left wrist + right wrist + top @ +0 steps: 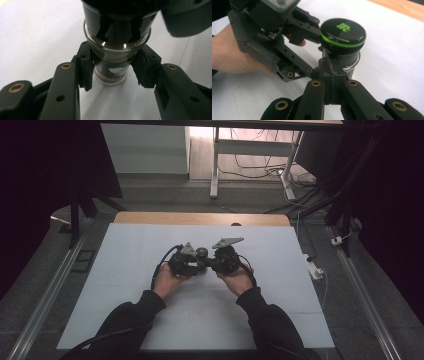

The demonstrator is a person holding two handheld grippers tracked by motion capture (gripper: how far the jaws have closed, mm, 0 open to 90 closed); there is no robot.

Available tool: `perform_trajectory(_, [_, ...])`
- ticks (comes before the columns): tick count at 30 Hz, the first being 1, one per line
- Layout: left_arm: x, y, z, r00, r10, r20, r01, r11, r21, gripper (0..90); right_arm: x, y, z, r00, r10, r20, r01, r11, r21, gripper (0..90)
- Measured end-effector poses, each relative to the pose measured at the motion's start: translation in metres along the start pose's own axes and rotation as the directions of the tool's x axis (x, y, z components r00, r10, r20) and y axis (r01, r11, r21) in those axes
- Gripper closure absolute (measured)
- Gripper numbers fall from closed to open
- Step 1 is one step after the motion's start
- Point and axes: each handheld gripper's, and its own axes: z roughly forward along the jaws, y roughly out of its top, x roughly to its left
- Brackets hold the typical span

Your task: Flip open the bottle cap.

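A small glass jar (111,72) with a black screw lid (343,32), ringed in green and bearing a green mark on top, stands between the two grippers near the middle of the white worktop (125,270). The left gripper (112,68) pinches the jar's glass body just below its flared rim, one pad on each side, both touching the glass. In the right gripper view, the right gripper (332,75) has its jaws pressed together with nothing between them; their tips lie just beside the jar's lower body, under the overhang of the lid. Whether those tips touch the glass cannot be told. In the high view, the left hand (167,280) and right hand (237,281) meet the jar from opposite sides, with the grippers nearly nose to nose. Bare white surface extends all around the jaws. The worktop's wooden far edge (200,217) and its left, right and near edges all lie well apart from the jar.
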Motion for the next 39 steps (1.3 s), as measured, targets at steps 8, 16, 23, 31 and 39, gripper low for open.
perform_trajectory(8, [0.0,0.0,0.0,1.0,0.0,0.0,0.0,1.0,0.001,54.0,0.001,0.002,-0.001,1.0,-0.006,0.001,0.006,1.0,0.005,89.6])
perform_trajectory(16, [-0.001,0.0,0.0,1.0,0.003,-0.005,-0.003,1.0,0.002,54.1,0.002,0.008,-0.004,1.0,0.005,-0.005,-0.005,1.0,-0.018,89.7])
perform_trajectory(23, [-0.001,0.0,0.0,1.0,0.003,-0.008,-0.003,1.0,0.003,54.0,0.002,0.013,-0.004,1.0,-0.004,0.0,0.004,1.0,-0.019,89.7])
perform_trajectory(31, [-0.001,0.0,0.001,0.9999,0.009,-0.009,-0.009,0.9999,0.007,54.0,0.001,0.02,-0.005,1.0,-0.002,0.003,0.002,1.0,-0.026,89.7])
perform_trajectory(39, [-0.001,0.0,0.001,0.9999,0.01,-0.009,-0.01,0.9999,0.007,54.0,-0.002,0.025,-0.006,0.9999,-0.001,0.012,0.001,1.0,-0.029,89.7])
